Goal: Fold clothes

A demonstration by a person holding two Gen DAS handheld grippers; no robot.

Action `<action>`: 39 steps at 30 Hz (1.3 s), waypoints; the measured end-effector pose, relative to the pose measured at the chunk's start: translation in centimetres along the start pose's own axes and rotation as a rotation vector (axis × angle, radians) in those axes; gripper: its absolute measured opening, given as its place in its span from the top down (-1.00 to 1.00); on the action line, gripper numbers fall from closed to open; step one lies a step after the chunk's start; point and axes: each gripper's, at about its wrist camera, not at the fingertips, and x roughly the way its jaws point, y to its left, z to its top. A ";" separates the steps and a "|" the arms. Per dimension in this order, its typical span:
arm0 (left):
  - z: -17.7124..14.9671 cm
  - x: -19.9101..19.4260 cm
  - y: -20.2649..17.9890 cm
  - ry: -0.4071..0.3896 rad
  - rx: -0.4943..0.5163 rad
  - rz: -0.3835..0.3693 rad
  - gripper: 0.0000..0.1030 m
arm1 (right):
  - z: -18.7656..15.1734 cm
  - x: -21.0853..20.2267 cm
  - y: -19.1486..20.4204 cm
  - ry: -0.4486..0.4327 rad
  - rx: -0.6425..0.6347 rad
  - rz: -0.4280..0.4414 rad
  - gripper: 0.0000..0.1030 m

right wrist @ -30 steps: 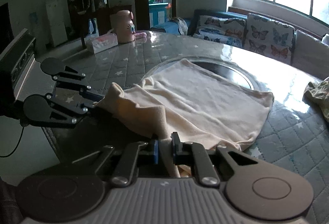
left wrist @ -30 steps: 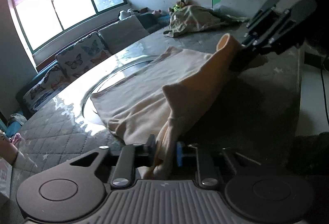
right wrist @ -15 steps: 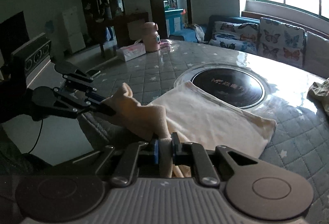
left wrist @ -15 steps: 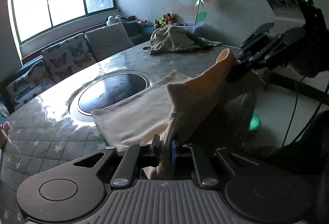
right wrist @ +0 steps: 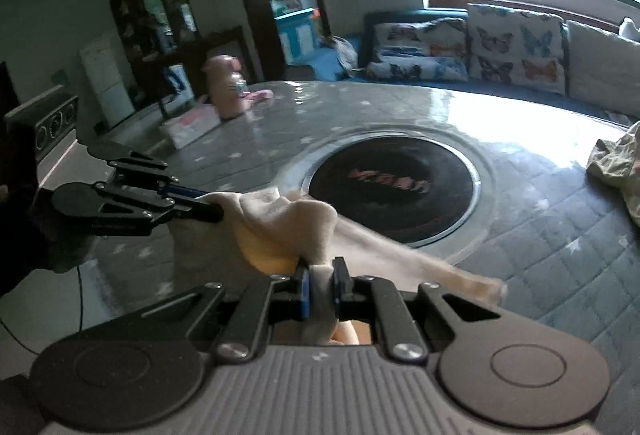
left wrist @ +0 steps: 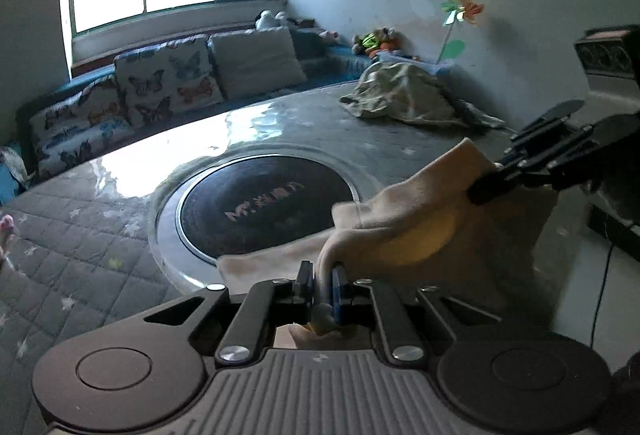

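Observation:
A cream garment hangs between my two grippers near the table's front edge, its far part still lying on the table. My left gripper is shut on one corner of it. My right gripper is shut on the other corner of the cream garment. In the left wrist view the right gripper shows at the right, pinching the cloth. In the right wrist view the left gripper shows at the left, doing the same.
The quilted grey round table has a black round inset in its middle. A crumpled greenish garment lies at the far side. A pink bottle and tissue box stand on the table. A sofa with butterfly cushions stands behind.
Both grippers pulled the cream garment back toward the table's front edge and lifted it. The cloth slid off the black inset, which is now uncovered.

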 end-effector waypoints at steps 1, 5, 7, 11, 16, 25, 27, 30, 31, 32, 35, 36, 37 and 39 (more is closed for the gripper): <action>0.3 1.1 0.5 0.011 -0.012 0.001 0.80 | 0.4 0.8 -0.6 0.008 0.004 -0.006 0.81; 0.3 5.4 2.1 0.058 -0.070 0.012 0.80 | 0.9 4.0 -2.8 0.030 0.036 -0.036 0.80; 0.0 6.7 2.5 0.075 -0.084 0.017 0.80 | 0.7 5.8 -3.7 0.036 0.054 -0.054 0.80; -0.5 7.8 2.8 0.077 -0.095 0.030 0.72 | -0.2 8.6 -5.2 0.057 0.106 -0.098 0.77; -0.3 8.4 3.6 0.076 -0.106 0.064 0.44 | -0.7 8.4 -5.7 0.015 0.155 -0.155 0.48; 1.4 6.4 3.3 -0.008 -0.105 0.084 0.49 | -1.0 6.3 -2.1 -0.034 0.071 -0.136 0.47; 1.9 6.0 3.1 -0.019 -0.117 0.060 0.53 | -1.2 6.9 -1.4 -0.017 0.052 -0.127 0.48; 2.1 6.2 2.1 -0.010 -0.111 0.000 0.53 | -1.6 8.1 -1.3 0.008 0.063 -0.154 0.49; 2.1 6.4 1.7 -0.001 -0.108 -0.020 0.53 | -1.7 8.5 -1.6 0.019 0.074 -0.168 0.49; 2.1 6.7 1.3 0.007 -0.105 -0.034 0.53 | -1.8 8.9 -2.0 0.027 0.088 -0.180 0.49; 2.1 8.2 0.5 0.034 -0.109 -0.048 0.54 | -2.1 8.7 -2.8 0.006 0.113 -0.184 0.50; 2.1 8.7 0.3 0.042 -0.113 -0.049 0.54 | -2.1 8.4 -3.0 -0.003 0.118 -0.189 0.50; 2.0 9.1 0.3 0.050 -0.114 -0.047 0.54 | -2.1 8.1 -3.1 -0.010 0.122 -0.192 0.49; 1.8 9.8 0.4 0.065 -0.119 -0.040 0.54 | -2.4 7.0 -2.6 -0.017 0.106 -0.194 0.48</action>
